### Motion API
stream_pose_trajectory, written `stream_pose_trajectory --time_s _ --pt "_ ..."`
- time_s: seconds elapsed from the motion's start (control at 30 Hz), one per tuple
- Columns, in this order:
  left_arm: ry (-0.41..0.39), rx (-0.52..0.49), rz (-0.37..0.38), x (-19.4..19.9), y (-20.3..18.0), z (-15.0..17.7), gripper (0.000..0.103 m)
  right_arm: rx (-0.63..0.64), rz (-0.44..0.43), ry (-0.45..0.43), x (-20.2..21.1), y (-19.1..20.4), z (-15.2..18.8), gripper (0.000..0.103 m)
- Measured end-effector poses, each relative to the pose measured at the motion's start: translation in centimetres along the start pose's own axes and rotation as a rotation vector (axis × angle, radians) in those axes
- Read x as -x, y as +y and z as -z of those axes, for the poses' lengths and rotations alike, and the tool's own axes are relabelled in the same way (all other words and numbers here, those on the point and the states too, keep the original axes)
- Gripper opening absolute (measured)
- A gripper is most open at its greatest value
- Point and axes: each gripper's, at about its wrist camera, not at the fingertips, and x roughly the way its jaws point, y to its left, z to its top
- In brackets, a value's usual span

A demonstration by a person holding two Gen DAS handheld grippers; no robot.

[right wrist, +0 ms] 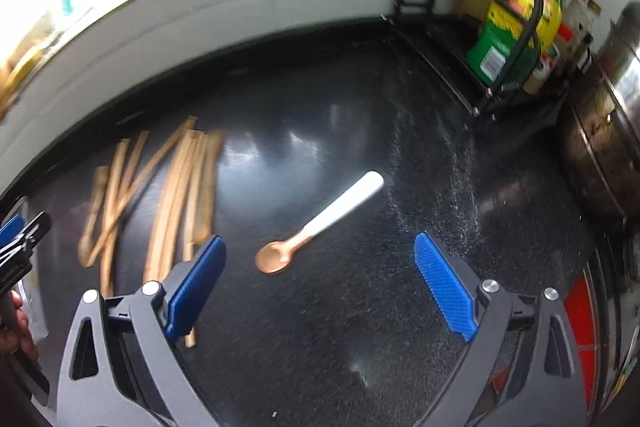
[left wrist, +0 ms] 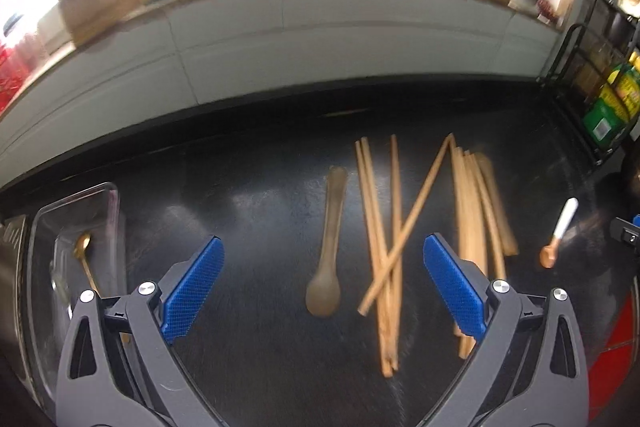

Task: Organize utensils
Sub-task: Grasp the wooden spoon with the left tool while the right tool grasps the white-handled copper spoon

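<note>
On the black counter (left wrist: 248, 211) we find the utensils loose. Our left gripper (left wrist: 322, 281) hovers with jaws wide and empty; between them lie a translucent brown spoon (left wrist: 326, 259) and, at 3 o'clock of it, crossed wooden chopsticks (left wrist: 394, 227). At 9 o'clock a clear plastic tray (left wrist: 114, 203) holds a gold spoon (left wrist: 84, 251). Our right gripper (right wrist: 320, 285), jaws also wide and empty, frames a white-handled copper spoon (right wrist: 320, 227). A wire rack (right wrist: 528, 39) stands at 2 o'clock.
</note>
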Motion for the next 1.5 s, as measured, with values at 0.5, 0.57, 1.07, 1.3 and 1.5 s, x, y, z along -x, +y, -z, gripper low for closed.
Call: stream_pose_trajectory --time_s 0.5,0.57,1.07,1.3,1.5 --pt "0.076 -0.110 0.019 -10.1 0.8 0.3 0.090 -0.136 0.149 0.188 -10.6 -0.7 -0.3 0.092" --pt "0.052 -0.111 0.028 -10.2 0.7 0.7 0.088 -0.147 0.142 0.176 -10.8 -0.5 -0.2 0.092" --pt "0.037 -0.111 0.033 -8.6 -1.2 1.6 0.012 -0.122 0.012 0.173 -11.0 1.3 -2.4 0.017" --pt "0.051 -0.044 0.027 -6.4 -0.1 0.5 0.012 -0.054 -0.035 0.155 -9.1 3.2 -2.3 0.014" --pt "0.017 0.010 -0.005 -1.8 0.5 0.5 0.012 0.014 -0.098 0.073 -5.0 3.7 -2.4 0.014"
